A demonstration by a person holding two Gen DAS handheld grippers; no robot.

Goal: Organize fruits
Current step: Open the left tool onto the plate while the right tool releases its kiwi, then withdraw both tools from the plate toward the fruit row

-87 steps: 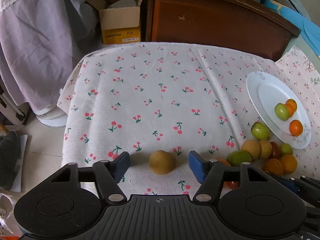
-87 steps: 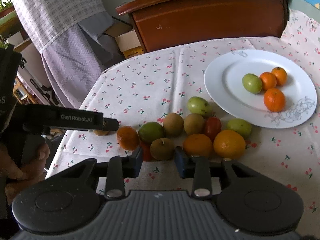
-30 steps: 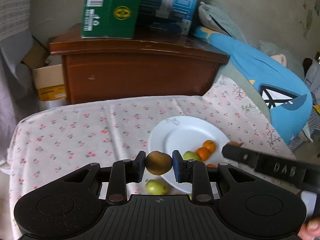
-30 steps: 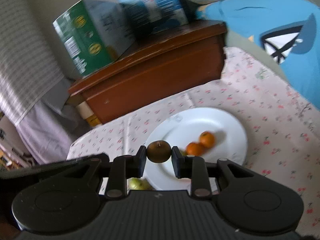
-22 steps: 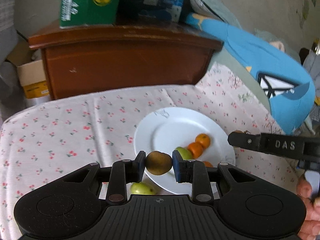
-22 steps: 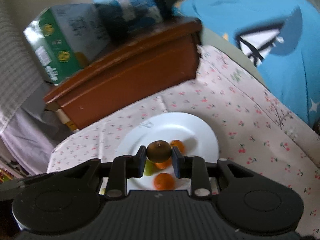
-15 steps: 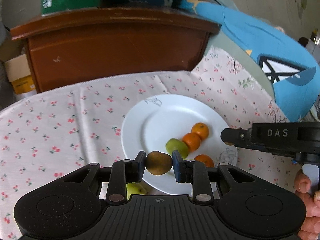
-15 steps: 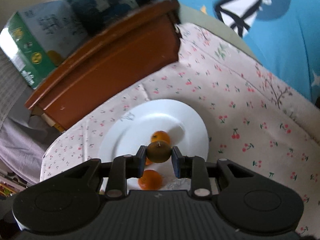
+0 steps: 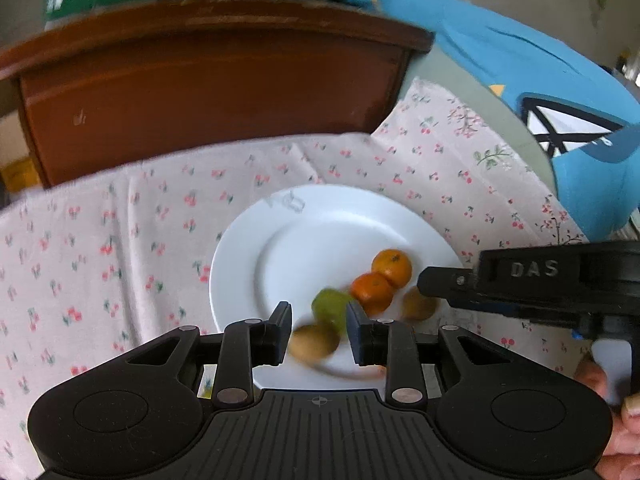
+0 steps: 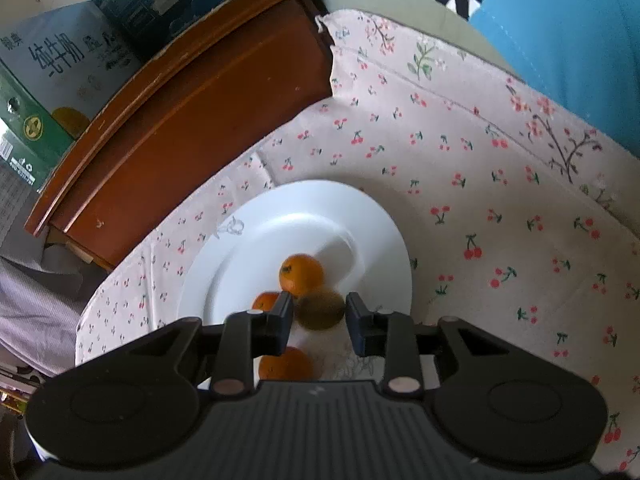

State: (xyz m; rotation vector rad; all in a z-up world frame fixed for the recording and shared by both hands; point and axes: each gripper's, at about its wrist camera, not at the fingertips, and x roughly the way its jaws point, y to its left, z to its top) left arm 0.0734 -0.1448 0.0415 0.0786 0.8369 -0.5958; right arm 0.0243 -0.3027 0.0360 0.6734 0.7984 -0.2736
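Note:
A white plate [image 9: 280, 248] lies on the cherry-print cloth with two oranges [image 9: 391, 268] and a green fruit [image 9: 330, 306] on it. My left gripper [image 9: 318, 316] hovers over the plate's near rim with its jaws opening. A blurred brown kiwi [image 9: 314, 346] has slipped below the pads and hangs loose between the fingers. My right gripper [image 10: 319, 314] is over the same plate [image 10: 248, 264], also opening, and its blurred brown kiwi [image 10: 320, 309] sits free of the pads beside an orange [image 10: 301, 274]. In the left wrist view that second kiwi [image 9: 418, 304] shows under the right gripper's finger [image 9: 440, 282].
A dark wooden cabinet [image 9: 200, 92] with boxes on top stands behind the table. A blue cushion [image 9: 520, 80] lies at the right. A hand [image 9: 624, 420] holds the right gripper's handle. Bare cloth [image 10: 500, 220] stretches to the plate's right.
Both grippers have come down over the plate. Their jaws have parted, and each kiwi has left the pads and dropped a little.

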